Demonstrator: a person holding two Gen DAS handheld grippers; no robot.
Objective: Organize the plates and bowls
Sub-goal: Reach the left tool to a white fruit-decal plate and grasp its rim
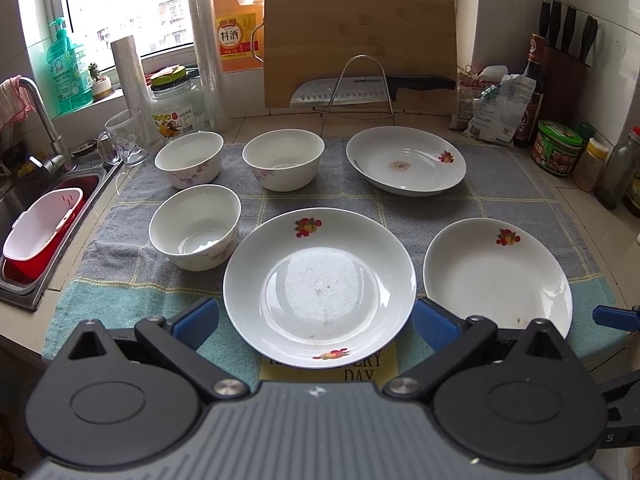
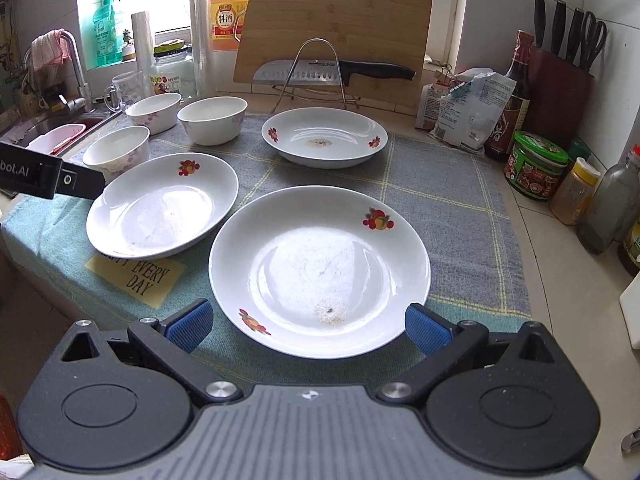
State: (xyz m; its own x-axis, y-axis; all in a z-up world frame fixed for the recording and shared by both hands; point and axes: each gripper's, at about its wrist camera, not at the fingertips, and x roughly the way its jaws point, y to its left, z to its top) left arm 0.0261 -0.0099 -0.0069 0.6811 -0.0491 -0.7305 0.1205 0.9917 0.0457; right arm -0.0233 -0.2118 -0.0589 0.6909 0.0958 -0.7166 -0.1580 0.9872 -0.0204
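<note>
Three white plates with fruit prints and three white floral bowls sit on a checked cloth (image 1: 500,196). My left gripper (image 1: 316,324) is open, its blue fingers on either side of the near centre plate (image 1: 319,286), slightly short of its rim. Bowls stand at the left (image 1: 195,226), (image 1: 188,158) and further back (image 1: 283,158). The far plate (image 1: 405,160) has a brown stain. My right gripper (image 2: 309,326) is open in front of the right-hand plate (image 2: 319,270), holding nothing. The centre plate (image 2: 162,204) lies to its left, and the left gripper's body (image 2: 48,178) shows beyond it.
A bamboo cutting board (image 1: 360,44) leans at the back behind a wire rack holding a knife (image 1: 372,88). A sink (image 1: 44,220) with a red-and-white basket lies left, next to a glass mug (image 1: 124,140). Jars, bottles and a knife block (image 2: 560,92) crowd the right edge.
</note>
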